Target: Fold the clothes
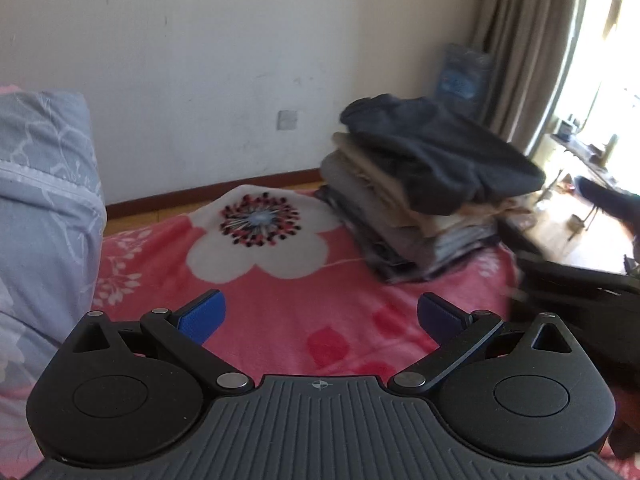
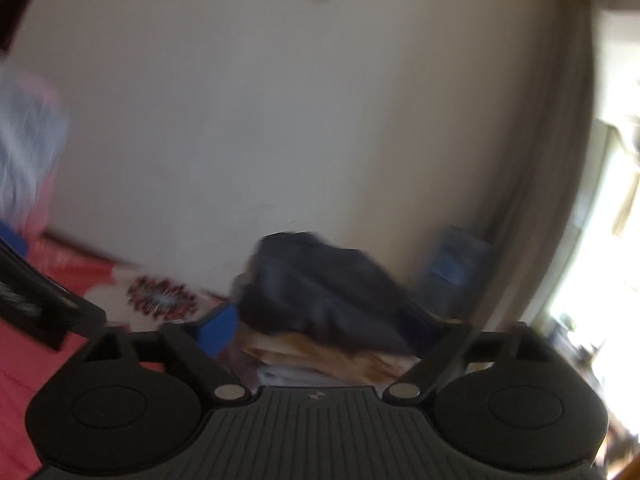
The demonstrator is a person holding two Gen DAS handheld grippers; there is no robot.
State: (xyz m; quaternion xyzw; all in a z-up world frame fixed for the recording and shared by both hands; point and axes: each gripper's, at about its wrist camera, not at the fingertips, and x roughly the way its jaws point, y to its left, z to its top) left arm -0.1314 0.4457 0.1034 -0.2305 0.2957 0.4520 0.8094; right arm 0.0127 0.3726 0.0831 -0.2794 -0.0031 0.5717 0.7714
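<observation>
Bed blanket (image 1: 280,320), red-pink with a large white flower, fills the near ground; bare across its middle, no garment laid out on it. Pale wall (image 1: 200,40) behind, a wood skirting board along its foot, curtain (image 1: 520,40) and a bright window at the right. Grey-blue quilt (image 1: 40,200) bunched at the left edge.

Pile of folded clothes (image 1: 420,208) sits on the blanket's far right corner, a dark garment (image 1: 440,152) slumped loosely on top and overhanging the layers beneath.

Left tongs (image 1: 320,316) hover over the bare blanket, jaws wide apart, nothing between them. Right tongs (image 2: 320,332) point at the pile, badly blurred; jaws look apart and not pressing cloth, though the pile shows in the gap.

Judgement: the top piece wants squaring. Best to come in low with both tongs, pinch only its overhanging edge, and avoid dragging the beige layers under it.
</observation>
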